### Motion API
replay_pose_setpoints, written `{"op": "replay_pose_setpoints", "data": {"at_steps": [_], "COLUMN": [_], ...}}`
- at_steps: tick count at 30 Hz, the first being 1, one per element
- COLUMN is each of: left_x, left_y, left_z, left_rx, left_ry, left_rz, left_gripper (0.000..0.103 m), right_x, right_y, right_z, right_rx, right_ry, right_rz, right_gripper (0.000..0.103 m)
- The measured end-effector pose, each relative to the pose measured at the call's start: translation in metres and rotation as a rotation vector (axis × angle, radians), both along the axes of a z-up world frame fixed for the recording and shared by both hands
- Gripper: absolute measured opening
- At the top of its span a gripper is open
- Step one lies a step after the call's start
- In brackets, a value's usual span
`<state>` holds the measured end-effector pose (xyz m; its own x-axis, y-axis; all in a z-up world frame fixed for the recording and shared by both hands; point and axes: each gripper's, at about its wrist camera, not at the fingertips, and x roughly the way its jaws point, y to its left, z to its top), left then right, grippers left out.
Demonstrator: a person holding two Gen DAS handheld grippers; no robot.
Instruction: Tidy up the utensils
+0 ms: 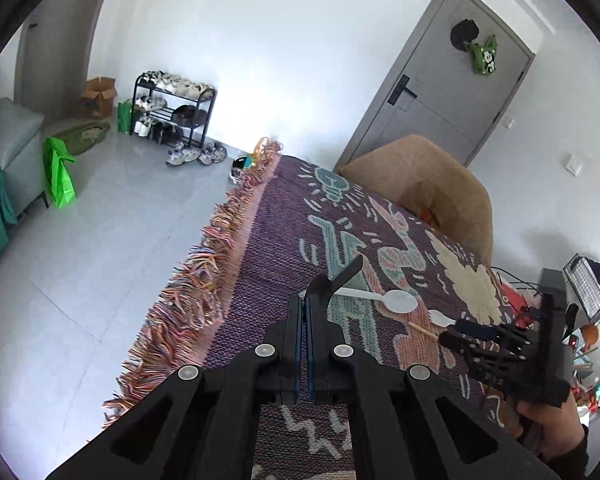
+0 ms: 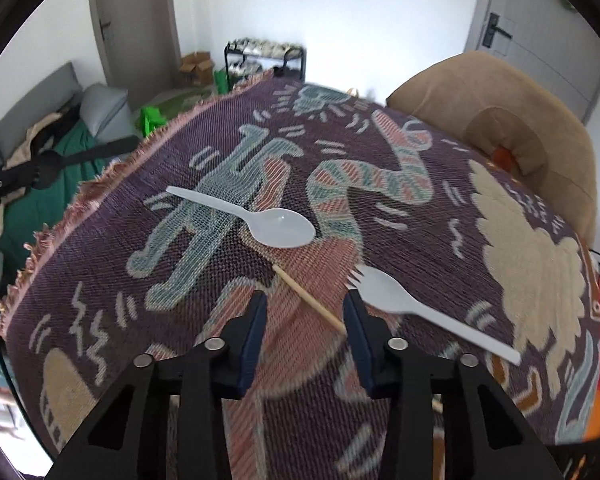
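Note:
A white plastic spoon [image 2: 256, 216] lies on the patterned purple cloth [image 2: 380, 240], bowl to the right. A white plastic fork [image 2: 416, 308] lies to its right, tines toward the spoon. A thin wooden chopstick [image 2: 308, 300] lies between them, its near end hidden behind my right fingers. My right gripper [image 2: 304, 312] is open, low over the cloth, straddling the chopstick. My left gripper [image 1: 303, 304] is shut and empty, held above the cloth left of the spoon [image 1: 396, 301]. The fork's tines [image 1: 440, 317] and the right gripper [image 1: 500, 344] show in the left wrist view.
The cloth's fringed edge [image 1: 188, 280] hangs over the table's left side, with tiled floor [image 1: 100, 240] below. A tan chair [image 2: 500, 120] stands behind the table. A shoe rack [image 1: 172, 112], a sofa [image 2: 60, 140] and clutter [image 1: 588, 320] at the far right.

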<state>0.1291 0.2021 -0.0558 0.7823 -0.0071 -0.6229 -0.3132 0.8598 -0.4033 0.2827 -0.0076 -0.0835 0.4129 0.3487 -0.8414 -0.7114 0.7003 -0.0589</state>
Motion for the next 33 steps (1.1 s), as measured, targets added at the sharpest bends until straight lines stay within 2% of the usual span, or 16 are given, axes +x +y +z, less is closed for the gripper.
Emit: {"op": "replay_pose_setpoints", "data": {"at_steps": [7, 14, 15, 16, 17, 19, 22, 33], "left_x": [-0.006, -0.007, -0.007, -0.006, -0.006, -0.006, -0.004, 0.005], "left_y": [0.022, 0.028, 0.028, 0.027, 0.028, 0.026, 0.021, -0.021], "left_z": [-0.005, -0.008, -0.008, -0.008, -0.008, -0.006, -0.002, 0.021], "left_rx": [-0.014, -0.017, -0.018, -0.018, -0.017, -0.014, -0.003, 0.047], "left_ry": [0.010, 0.013, 0.016, 0.017, 0.019, 0.018, 0.010, -0.037], "left_rz": [0.030, 0.031, 0.030, 0.030, 0.029, 0.027, 0.012, -0.077], "left_gripper": [0.001, 0.001, 0.001, 0.001, 0.001, 0.001, 0.001, 0.001], "right_x": [0.012, 0.018, 0.019, 0.020, 0.020, 0.017, 0.008, -0.043], "right_y": [0.039, 0.056, 0.057, 0.057, 0.057, 0.053, 0.044, -0.063], "right_z": [-0.019, -0.031, -0.032, -0.032, -0.032, -0.027, -0.014, 0.062], "right_rx": [-0.110, -0.185, -0.183, -0.181, -0.185, -0.181, -0.116, 0.302], "right_ry": [0.018, 0.026, 0.028, 0.034, 0.034, 0.003, -0.011, -0.125], "right_rz": [0.055, 0.077, 0.081, 0.084, 0.081, 0.077, 0.081, -0.089], "right_gripper": [0.037, 0.033, 0.029, 0.017, 0.010, 0.010, 0.010, 0.010]}}
